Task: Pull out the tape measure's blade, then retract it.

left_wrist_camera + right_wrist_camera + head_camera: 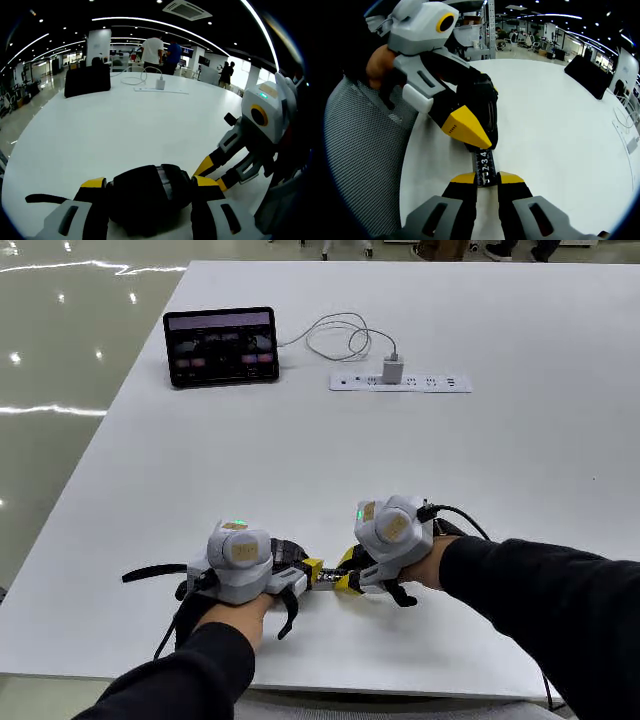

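Observation:
A black tape measure [150, 195] sits between the yellow-tipped jaws of my left gripper [149, 186], which is shut on its case; the case [481, 112] lies near the table's front edge. A short length of its blade [483, 167], with printed numbers, reaches out to my right gripper [486, 178], whose jaws are shut on the blade's end. In the head view the left gripper [305, 575] and right gripper [345, 578] nearly meet, with the blade [326, 578] between them. A black strap [152, 572] trails to the left.
A black tablet [221, 345] stands at the table's far left. A white power strip [400, 382] with a plugged charger [392, 369] and coiled cable lies beside it. The white table [400, 450] stretches wide ahead. People stand far off in the room.

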Action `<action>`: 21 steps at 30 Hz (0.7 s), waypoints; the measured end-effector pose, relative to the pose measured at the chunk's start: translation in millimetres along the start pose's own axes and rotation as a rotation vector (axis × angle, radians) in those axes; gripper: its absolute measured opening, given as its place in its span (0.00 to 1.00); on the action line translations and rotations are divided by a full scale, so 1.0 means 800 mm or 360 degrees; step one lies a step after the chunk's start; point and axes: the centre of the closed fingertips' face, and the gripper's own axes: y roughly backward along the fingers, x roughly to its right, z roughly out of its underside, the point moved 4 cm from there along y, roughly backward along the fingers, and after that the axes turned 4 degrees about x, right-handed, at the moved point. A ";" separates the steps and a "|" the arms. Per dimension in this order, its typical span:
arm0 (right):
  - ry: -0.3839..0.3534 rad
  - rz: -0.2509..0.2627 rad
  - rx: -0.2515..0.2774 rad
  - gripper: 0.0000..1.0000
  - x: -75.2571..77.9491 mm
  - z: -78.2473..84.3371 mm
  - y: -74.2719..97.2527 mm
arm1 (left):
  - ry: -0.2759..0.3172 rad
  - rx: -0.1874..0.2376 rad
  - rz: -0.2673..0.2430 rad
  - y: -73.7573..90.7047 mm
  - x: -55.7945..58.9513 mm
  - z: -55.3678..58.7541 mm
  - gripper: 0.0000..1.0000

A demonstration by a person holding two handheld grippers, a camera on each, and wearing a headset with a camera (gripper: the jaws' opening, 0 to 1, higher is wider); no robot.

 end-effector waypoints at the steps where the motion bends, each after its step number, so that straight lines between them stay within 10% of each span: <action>1: -0.0010 -0.0001 -0.0005 0.11 0.001 -0.001 -0.001 | -0.0001 -0.0001 0.0001 0.000 0.000 0.000 0.63; 21: -0.0053 -0.0009 0.0028 0.11 -0.001 -0.015 -0.015 | 0.0009 -0.0002 0.0004 0.000 0.000 0.000 0.63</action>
